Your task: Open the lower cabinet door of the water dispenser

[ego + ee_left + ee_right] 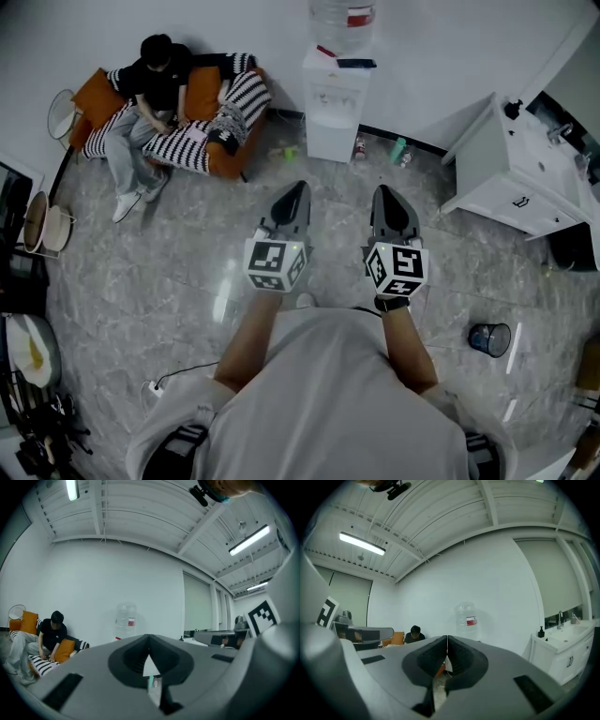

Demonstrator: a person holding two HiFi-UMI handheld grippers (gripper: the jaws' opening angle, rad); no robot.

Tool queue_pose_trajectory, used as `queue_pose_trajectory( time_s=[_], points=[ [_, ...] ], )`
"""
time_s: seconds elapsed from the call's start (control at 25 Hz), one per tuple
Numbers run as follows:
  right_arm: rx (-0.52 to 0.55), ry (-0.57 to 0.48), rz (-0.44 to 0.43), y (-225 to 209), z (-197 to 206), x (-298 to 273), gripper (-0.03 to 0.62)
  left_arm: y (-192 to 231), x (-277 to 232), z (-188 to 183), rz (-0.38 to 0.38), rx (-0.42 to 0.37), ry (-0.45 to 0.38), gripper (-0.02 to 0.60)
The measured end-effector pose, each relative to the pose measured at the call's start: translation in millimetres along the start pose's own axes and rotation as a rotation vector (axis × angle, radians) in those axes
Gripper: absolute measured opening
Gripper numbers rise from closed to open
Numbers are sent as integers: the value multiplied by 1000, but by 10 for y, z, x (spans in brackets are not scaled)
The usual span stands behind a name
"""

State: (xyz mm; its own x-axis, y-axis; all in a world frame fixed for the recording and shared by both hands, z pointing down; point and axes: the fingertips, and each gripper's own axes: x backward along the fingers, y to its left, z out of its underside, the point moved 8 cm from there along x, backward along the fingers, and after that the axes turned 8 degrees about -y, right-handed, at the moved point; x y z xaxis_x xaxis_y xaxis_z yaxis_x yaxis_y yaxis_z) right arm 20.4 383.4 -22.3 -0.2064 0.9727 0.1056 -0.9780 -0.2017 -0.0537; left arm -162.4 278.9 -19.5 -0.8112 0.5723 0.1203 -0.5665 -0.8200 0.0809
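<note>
Left tool (293, 192), right tool (388, 195): jaws together, empty. Water dispenser (335, 94): upper centre, well apart from you. Lower cabinet door (330, 141) faces you, left tool marginally nearer.

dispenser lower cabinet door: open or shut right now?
Shut. In the head view the lower cabinet door sits flush with the water dispenser front, no dark gap showing.
</note>
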Motion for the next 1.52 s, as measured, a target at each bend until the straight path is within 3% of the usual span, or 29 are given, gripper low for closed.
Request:
queue_pose_trajectory(
  time_s=[0.48, 0.88, 1.24, 1.52],
  points=[
    [27, 76, -6, 379, 269, -69, 11, 235, 43, 239, 53, 85, 22, 14],
    [-5, 126, 7, 219, 529, -392, 11, 393, -275, 441, 48, 112, 50, 14],
    [-26, 92, -51, -67, 524, -1420, 12, 720, -1183, 401, 46, 77, 38, 14],
    [-51, 100, -45, -497, 606, -2180, 12, 934, -2018, 473, 51, 60, 50, 14]
  ],
)
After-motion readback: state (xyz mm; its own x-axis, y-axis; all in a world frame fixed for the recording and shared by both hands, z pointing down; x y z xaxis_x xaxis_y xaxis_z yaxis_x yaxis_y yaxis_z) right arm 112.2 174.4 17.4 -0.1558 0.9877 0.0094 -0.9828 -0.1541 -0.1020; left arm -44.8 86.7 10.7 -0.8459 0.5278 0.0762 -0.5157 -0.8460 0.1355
